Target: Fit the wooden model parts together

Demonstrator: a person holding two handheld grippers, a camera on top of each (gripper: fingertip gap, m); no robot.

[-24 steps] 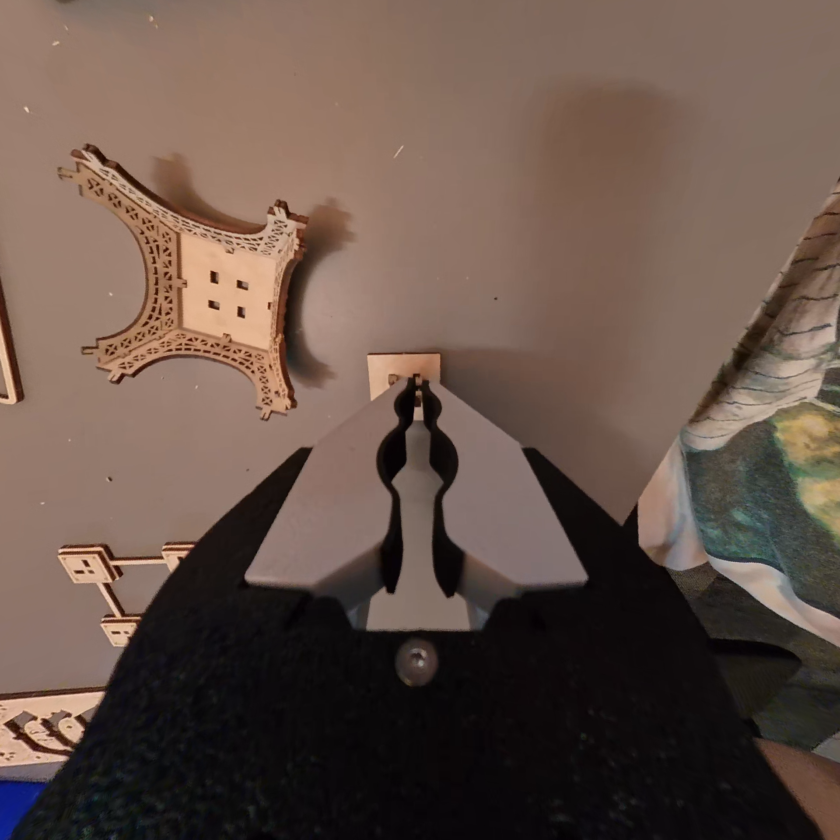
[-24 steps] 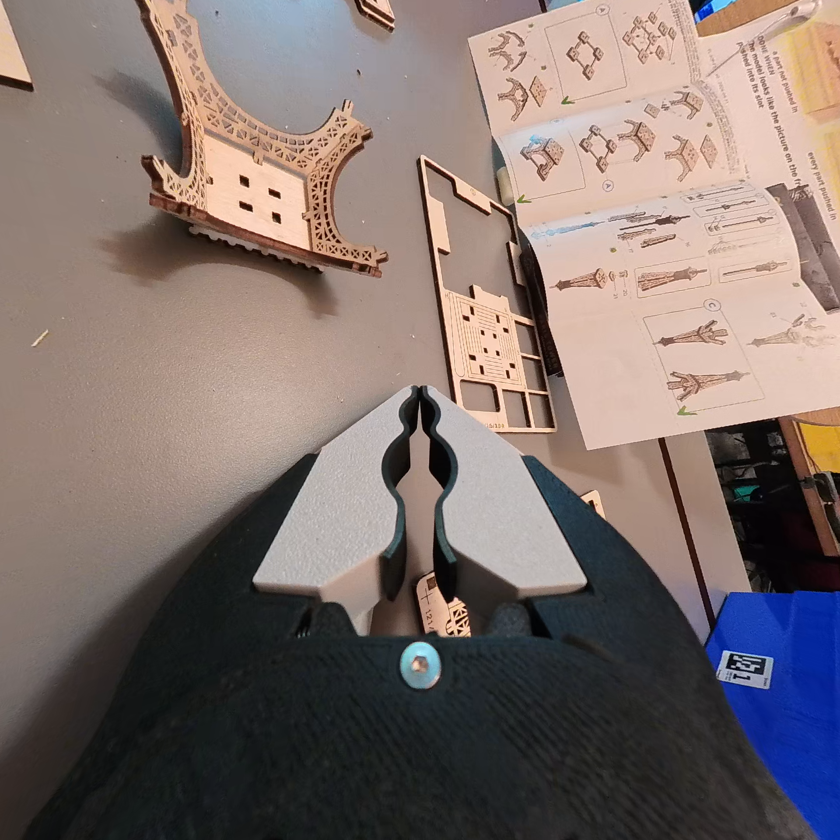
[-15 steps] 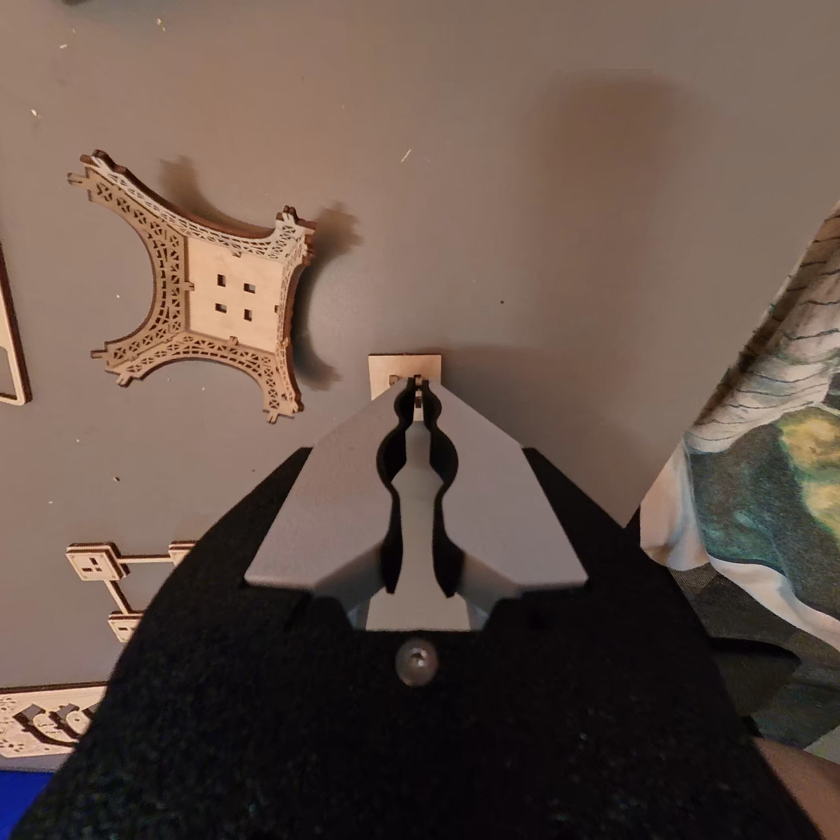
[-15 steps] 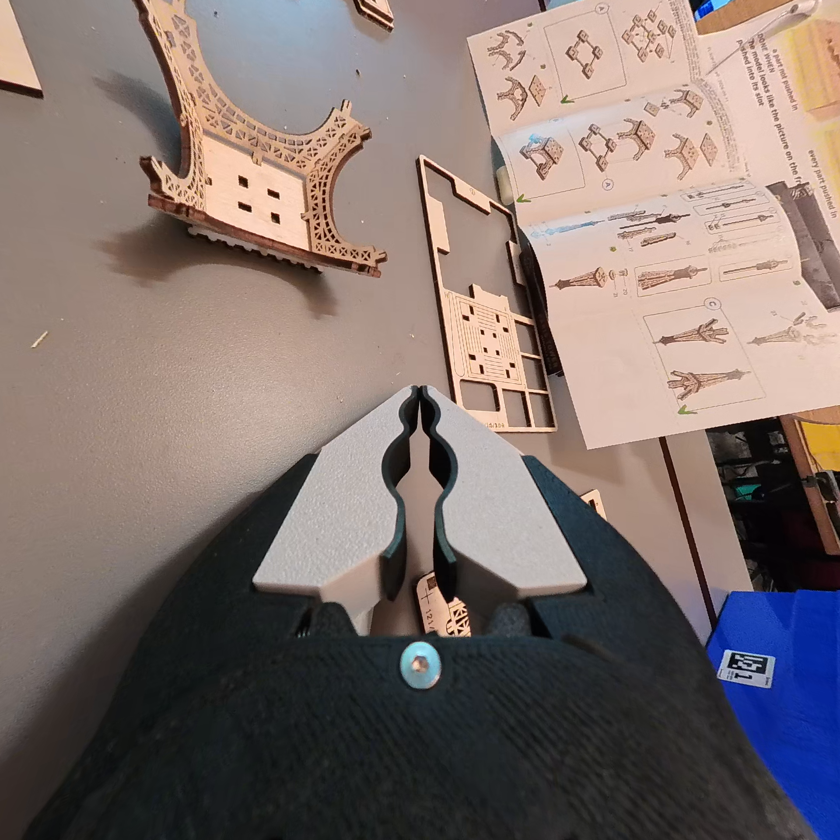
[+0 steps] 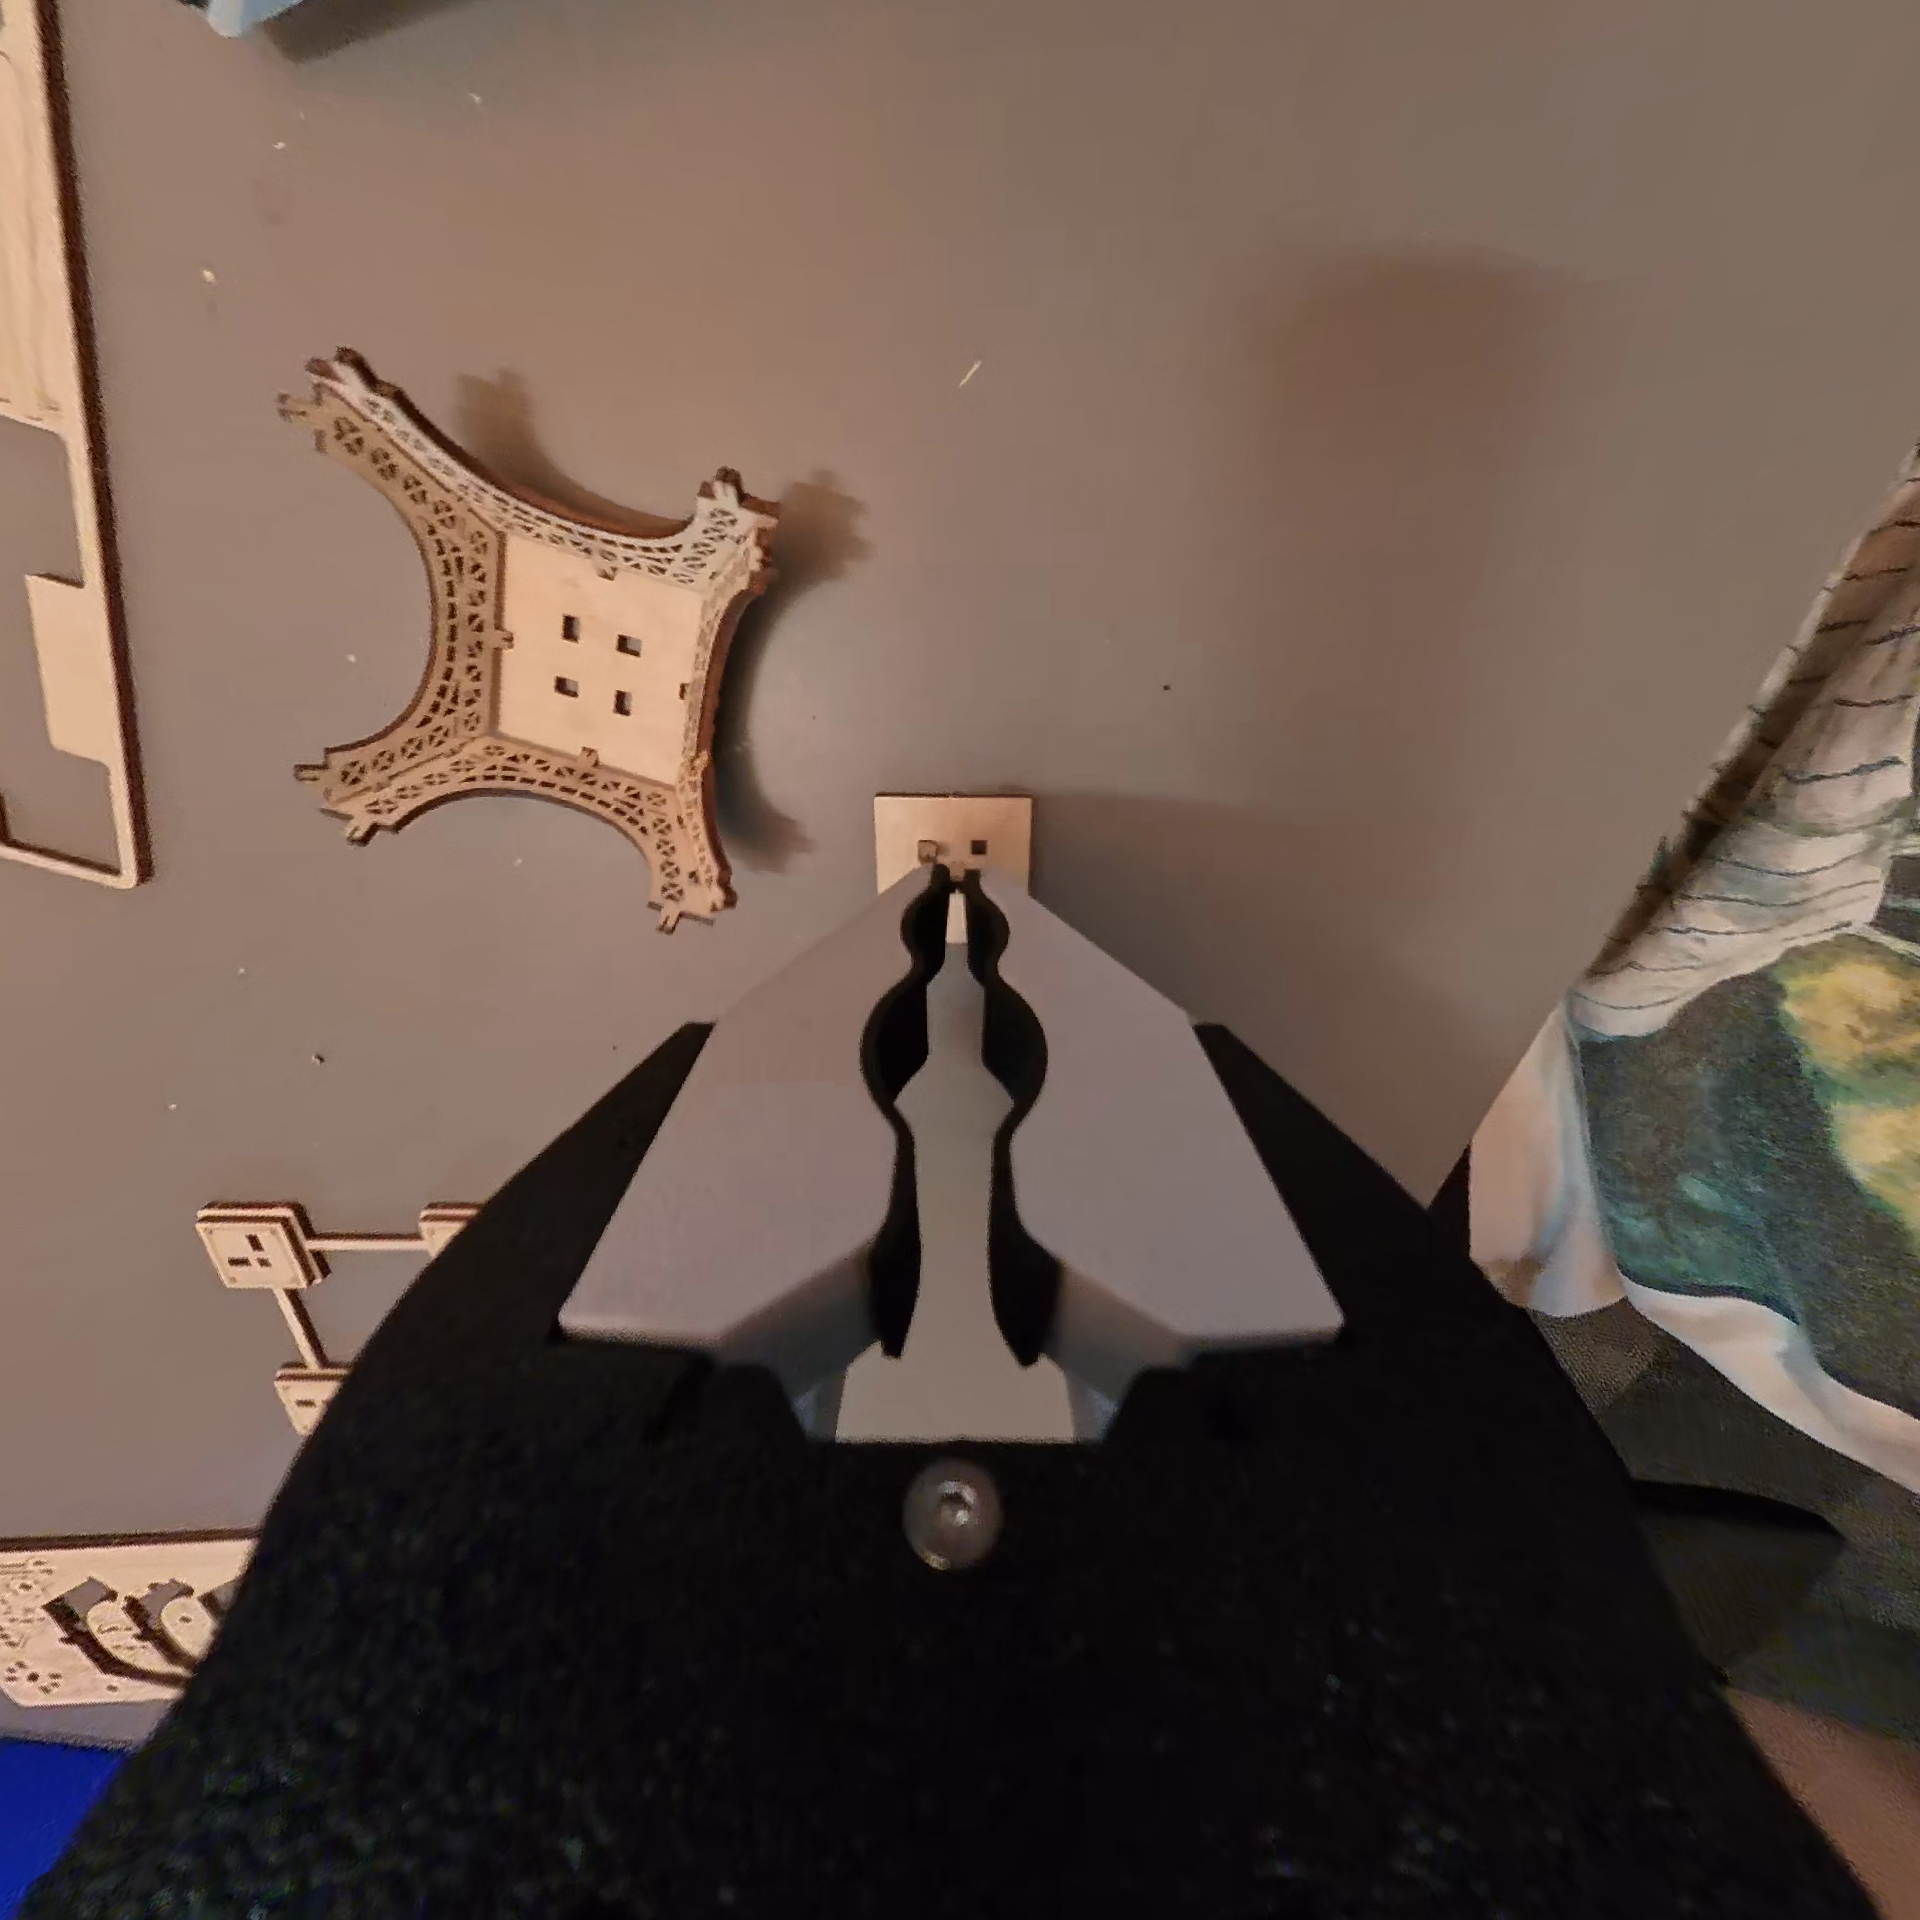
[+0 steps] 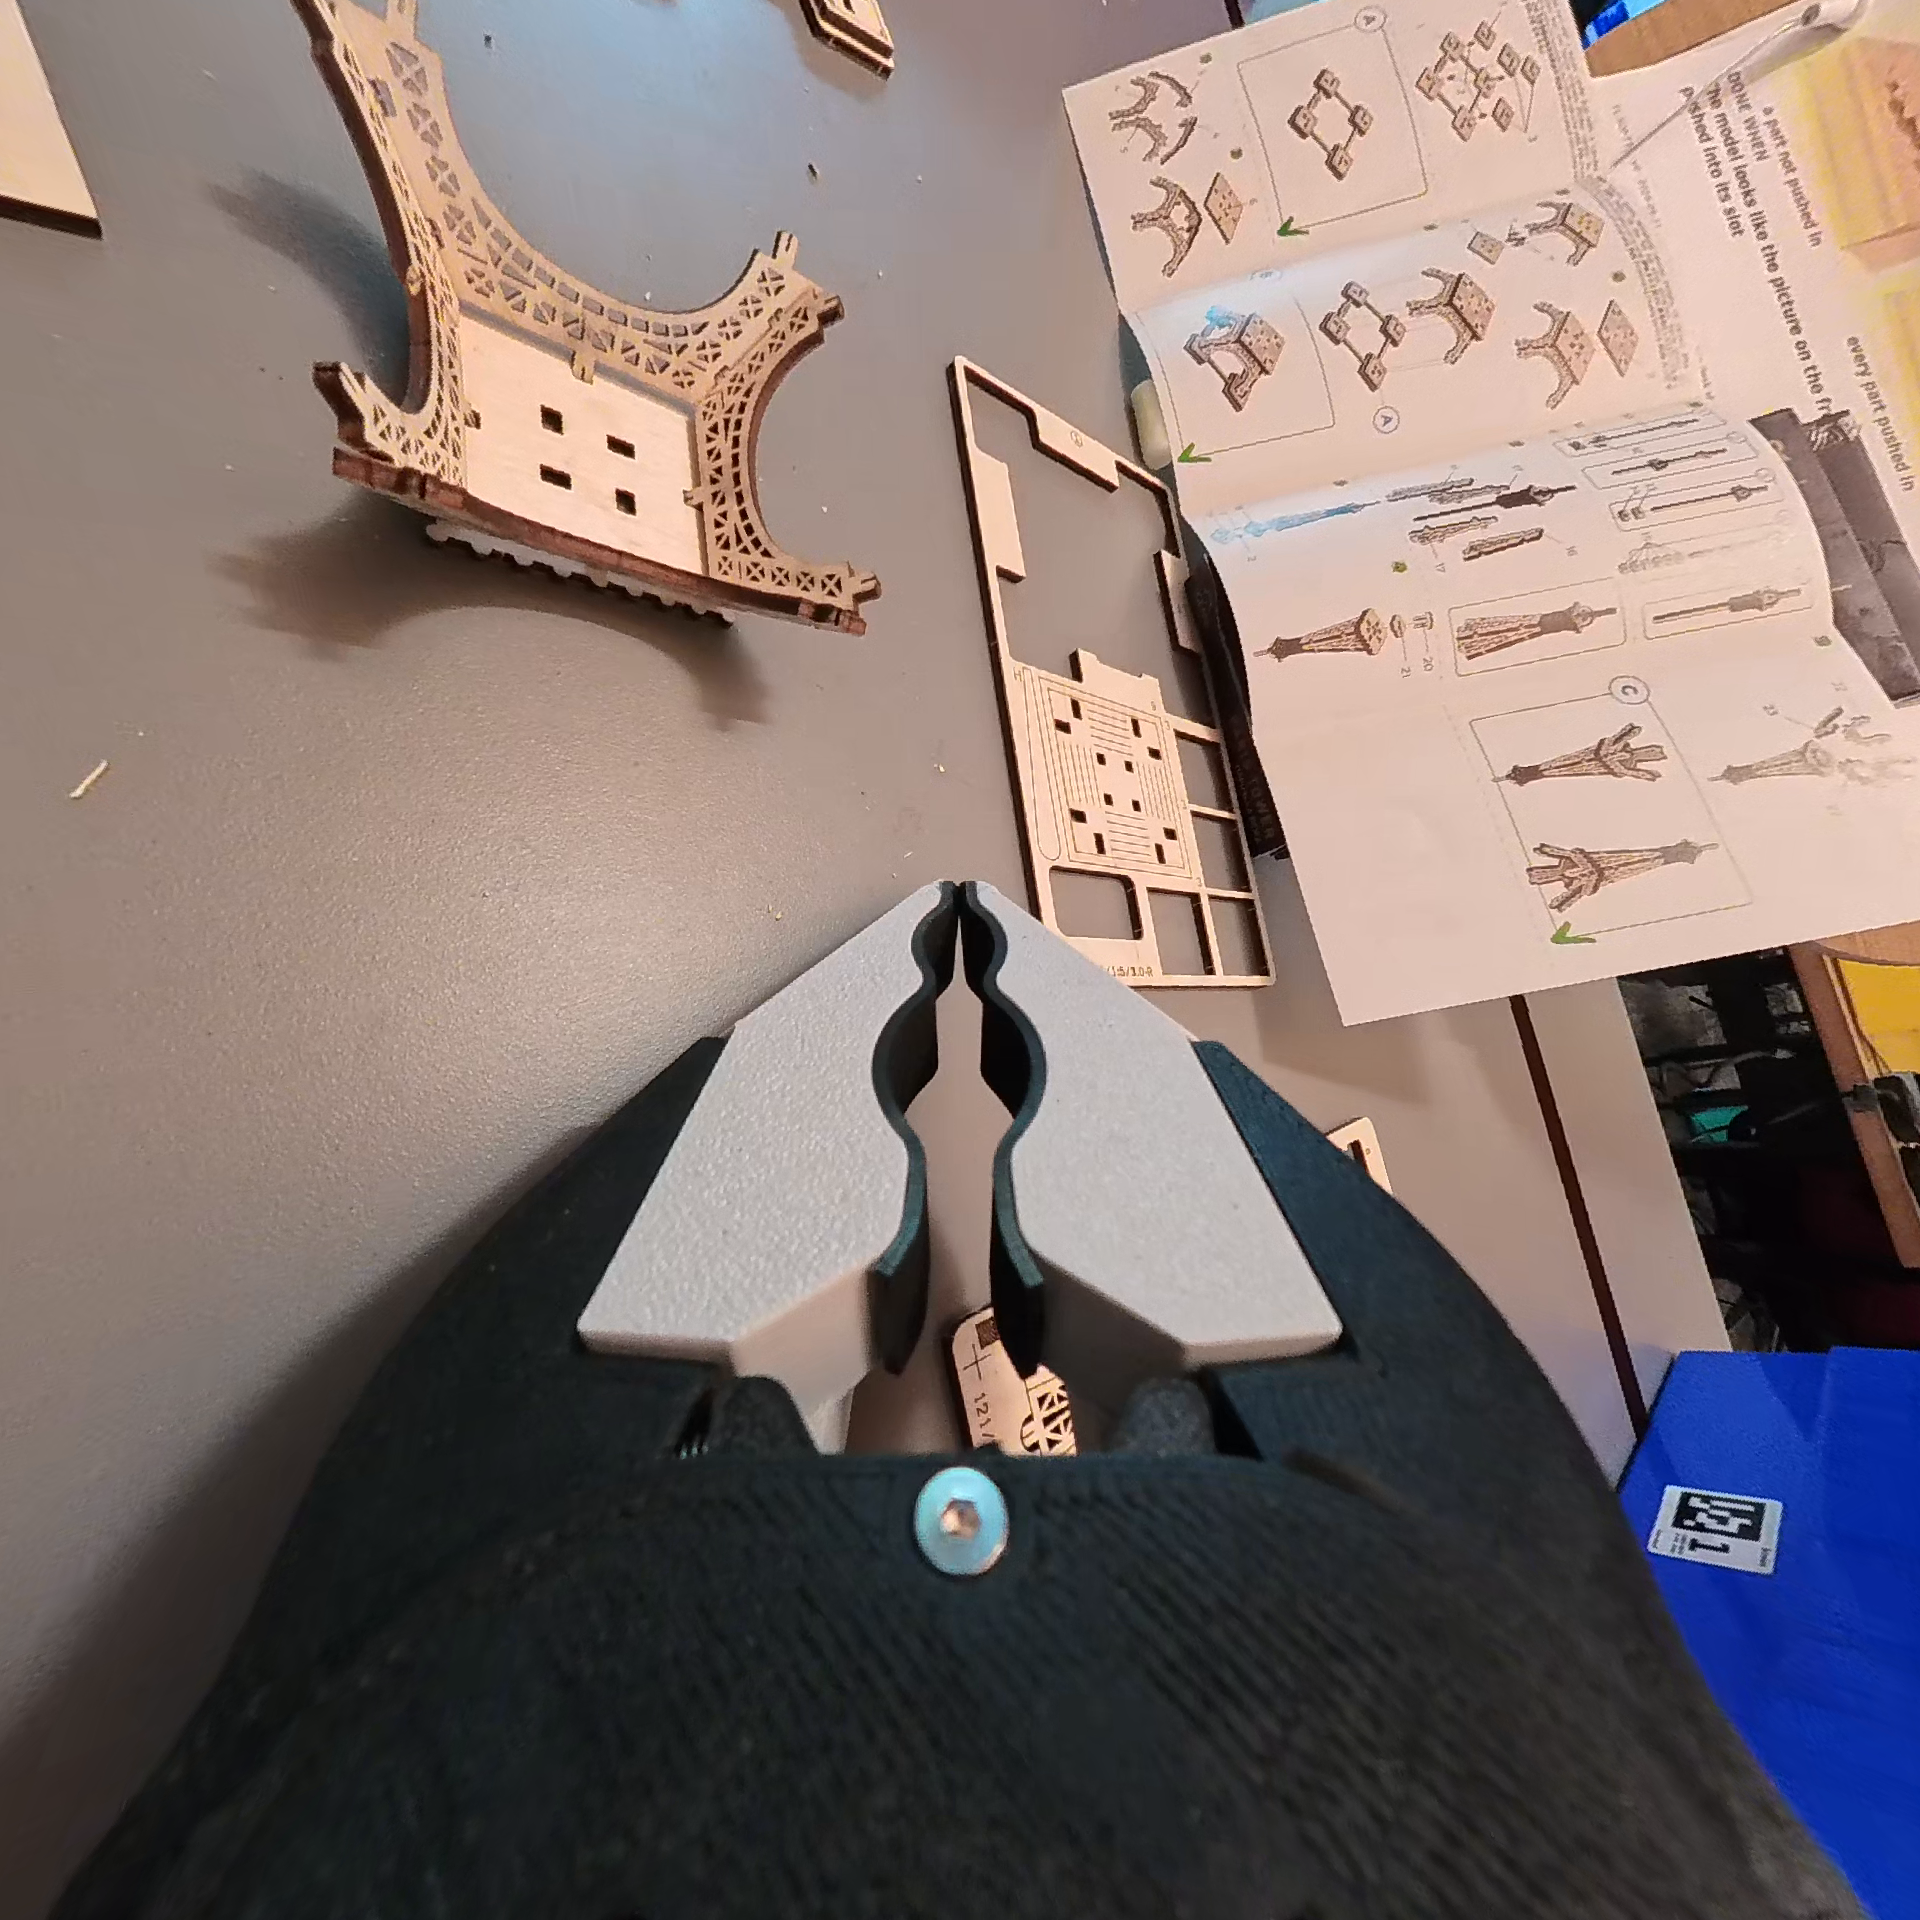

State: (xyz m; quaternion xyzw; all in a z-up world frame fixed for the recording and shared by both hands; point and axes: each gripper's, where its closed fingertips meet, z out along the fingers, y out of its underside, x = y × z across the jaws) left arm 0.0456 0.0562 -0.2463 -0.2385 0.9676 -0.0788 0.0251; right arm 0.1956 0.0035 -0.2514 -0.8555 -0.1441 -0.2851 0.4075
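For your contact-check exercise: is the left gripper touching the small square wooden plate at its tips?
Touching. In the left wrist view the left gripper has its jaws closed on the near edge of the small square wooden plate, which sticks out beyond the tips.

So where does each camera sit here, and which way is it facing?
Left wrist view: on the left tongs, looking down at the grey table; tips pinch a small square wooden plate.
Right wrist view: on the right tongs, shut and empty, facing the paper instruction sheet.
Both show the arched wooden tower base.
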